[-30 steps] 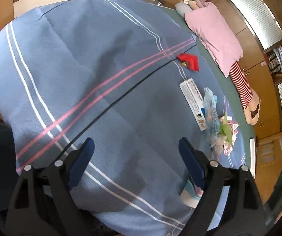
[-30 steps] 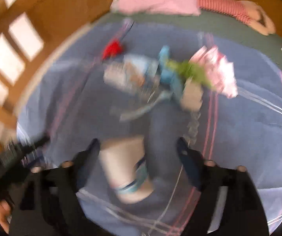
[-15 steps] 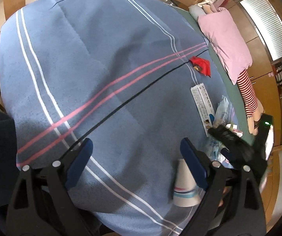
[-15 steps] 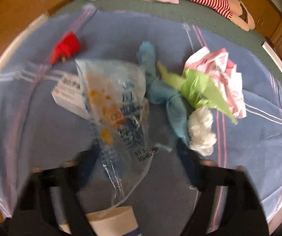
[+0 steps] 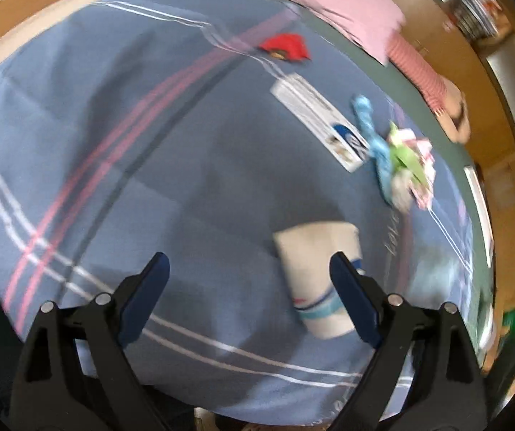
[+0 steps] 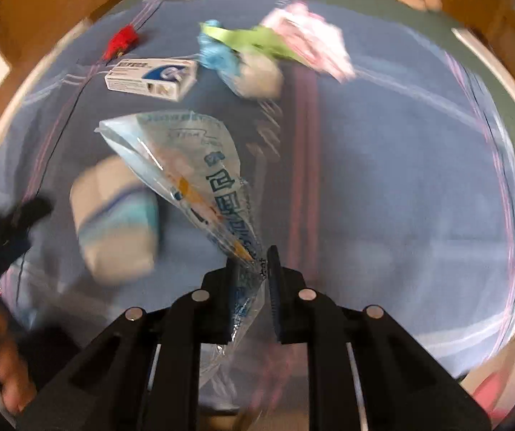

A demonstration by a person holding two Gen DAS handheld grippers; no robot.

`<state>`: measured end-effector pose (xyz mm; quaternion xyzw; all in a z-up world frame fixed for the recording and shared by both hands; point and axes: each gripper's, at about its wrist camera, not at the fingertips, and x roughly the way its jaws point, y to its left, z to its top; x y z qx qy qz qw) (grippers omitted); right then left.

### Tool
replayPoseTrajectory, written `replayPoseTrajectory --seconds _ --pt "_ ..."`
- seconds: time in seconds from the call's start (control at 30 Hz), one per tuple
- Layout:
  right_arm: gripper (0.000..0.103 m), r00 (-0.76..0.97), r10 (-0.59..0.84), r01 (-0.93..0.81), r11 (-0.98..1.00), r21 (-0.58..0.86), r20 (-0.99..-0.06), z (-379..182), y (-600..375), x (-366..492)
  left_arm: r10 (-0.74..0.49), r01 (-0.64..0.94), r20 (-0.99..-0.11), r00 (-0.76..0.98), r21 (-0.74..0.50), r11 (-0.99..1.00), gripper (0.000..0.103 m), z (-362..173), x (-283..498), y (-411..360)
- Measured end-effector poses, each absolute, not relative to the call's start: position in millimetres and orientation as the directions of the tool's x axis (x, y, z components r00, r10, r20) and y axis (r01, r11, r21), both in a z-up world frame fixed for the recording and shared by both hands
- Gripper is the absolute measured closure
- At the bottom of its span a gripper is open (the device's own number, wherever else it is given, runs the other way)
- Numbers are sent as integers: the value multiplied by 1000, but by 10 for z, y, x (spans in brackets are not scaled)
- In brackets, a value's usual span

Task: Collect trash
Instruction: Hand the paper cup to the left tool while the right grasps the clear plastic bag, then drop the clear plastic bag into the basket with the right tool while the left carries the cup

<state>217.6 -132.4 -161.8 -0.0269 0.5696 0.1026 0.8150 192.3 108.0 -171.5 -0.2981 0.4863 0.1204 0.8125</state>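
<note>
clear plastic bag (image 6: 189, 186) clamped in right tongs (image 6: 253, 269); left tongs (image 5: 246, 269) spread wide, holding nothing.

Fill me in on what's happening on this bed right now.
A person with a gripper in each hand is collecting litter off a blue striped bedspread. The right gripper has just been closing and now pinches a clear printed plastic bag. The left gripper stands wide open, its jaws just opened further, beside a paper cup lying on its side, nothing between its pads. A white box, a red wrapper and a heap of crumpled scraps still lie on the cover.
</note>
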Motion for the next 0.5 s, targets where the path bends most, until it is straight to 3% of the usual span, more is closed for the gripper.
replayPoseTrajectory --seconds 0.1,0.23,0.3,0.37,0.5 --pt "86 363 197 -135 978 157 -911 -1521 -1736 1722 -198 -404 -862 467 -407 819 9 -1799 2121 838" --pt "86 409 165 -66 986 151 -898 -1457 -2125 1206 -243 -325 -875 418 -394 859 11 -1931 2307 525" --pt "86 449 137 -29 990 138 -883 -1406 -2292 972 -221 -300 -902 370 -341 891 31 -2027 2359 431" --pt "86 468 112 4 992 128 -877 -1369 -2439 829 -165 -277 -913 373 -280 919 40 -2029 2347 392" --pt "86 508 62 49 994 101 -859 -1298 -2655 618 -192 -277 -888 419 -326 904 41 -1953 2216 476"
